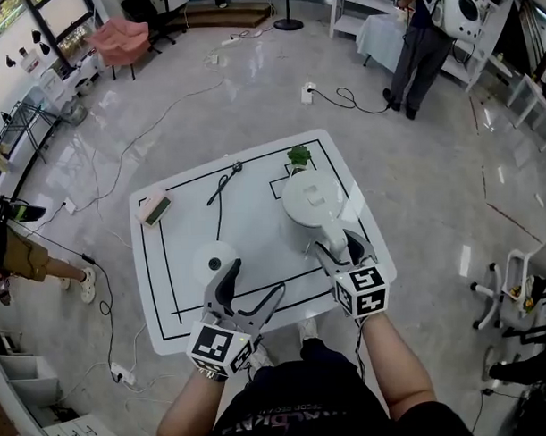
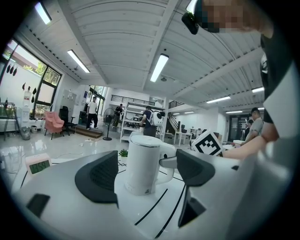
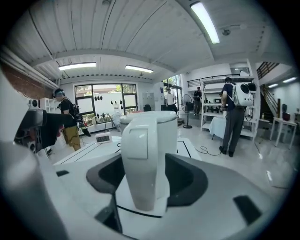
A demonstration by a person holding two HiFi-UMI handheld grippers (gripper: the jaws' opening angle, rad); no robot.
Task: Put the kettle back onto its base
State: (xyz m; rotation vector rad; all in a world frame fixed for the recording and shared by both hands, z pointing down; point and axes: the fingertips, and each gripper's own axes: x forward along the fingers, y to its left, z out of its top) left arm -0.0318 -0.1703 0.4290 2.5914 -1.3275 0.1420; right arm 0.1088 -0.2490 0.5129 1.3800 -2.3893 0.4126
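Right gripper (image 3: pixel 146 180) clamped on the handle of white kettle (image 1: pixel 313 202), which is upright on white black-lined table (image 1: pixel 255 224), apart from round base (image 1: pixel 214 258). Left gripper (image 1: pixel 255 278) wide, empty, near base. Plant (image 1: pixel 298 155) and clock (image 1: pixel 154 209) on table. Glossy floor (image 1: pixel 415 181), cables (image 1: pixel 345 98), pink chair (image 1: pixel 121 39)
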